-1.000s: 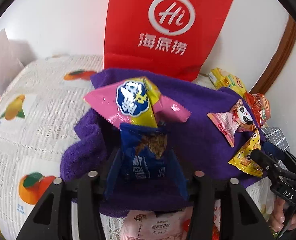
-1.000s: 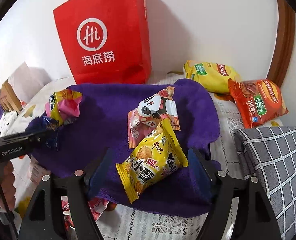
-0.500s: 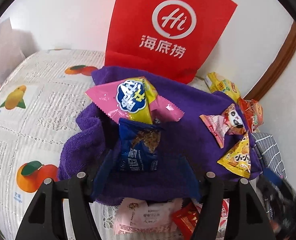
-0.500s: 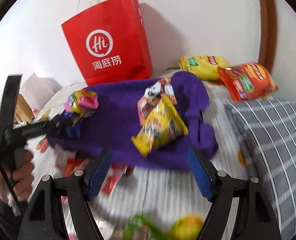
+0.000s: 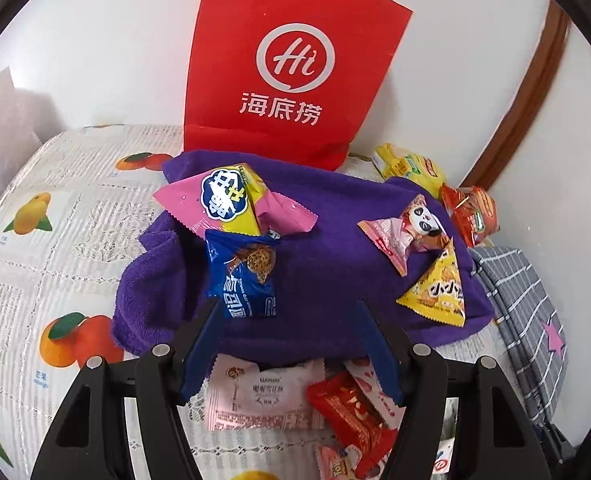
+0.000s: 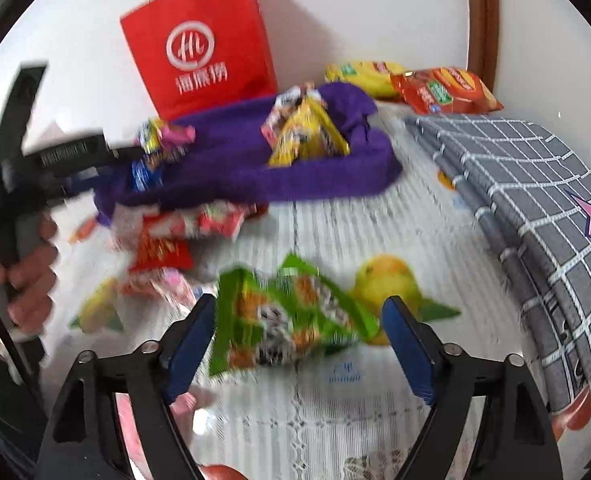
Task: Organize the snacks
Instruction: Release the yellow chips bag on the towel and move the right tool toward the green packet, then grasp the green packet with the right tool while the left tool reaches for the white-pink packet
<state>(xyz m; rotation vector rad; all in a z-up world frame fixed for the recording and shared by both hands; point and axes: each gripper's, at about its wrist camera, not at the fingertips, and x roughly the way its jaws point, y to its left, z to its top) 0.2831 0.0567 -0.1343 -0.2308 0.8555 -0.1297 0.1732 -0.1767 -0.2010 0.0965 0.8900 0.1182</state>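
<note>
On the purple towel [image 5: 327, 280] lies a blue cookie packet [image 5: 243, 276], just below a pink-and-yellow packet [image 5: 231, 200]. My left gripper [image 5: 288, 308] is open, pulled back from the blue packet, with nothing between its fingers. A panda packet [image 5: 407, 232] and a yellow triangular packet [image 5: 439, 288] rest on the towel's right side. In the blurred right wrist view, a green packet [image 6: 291, 320] lies on the tablecloth between the jaws of my right gripper [image 6: 299, 308], which are opening and do not press on it.
A red paper bag [image 5: 291, 64] stands against the wall behind the towel. Yellow [image 6: 363, 74] and orange [image 6: 443, 90] chip bags lie at the back right. A grey checked cloth [image 6: 535, 184] covers the right. Pink-white [image 5: 263, 396] and red [image 5: 347, 412] packets lie before the towel.
My left gripper let go of the blue packet, opened and drew back. My right gripper left the yellow packet on the towel and swung back over the green packet.
</note>
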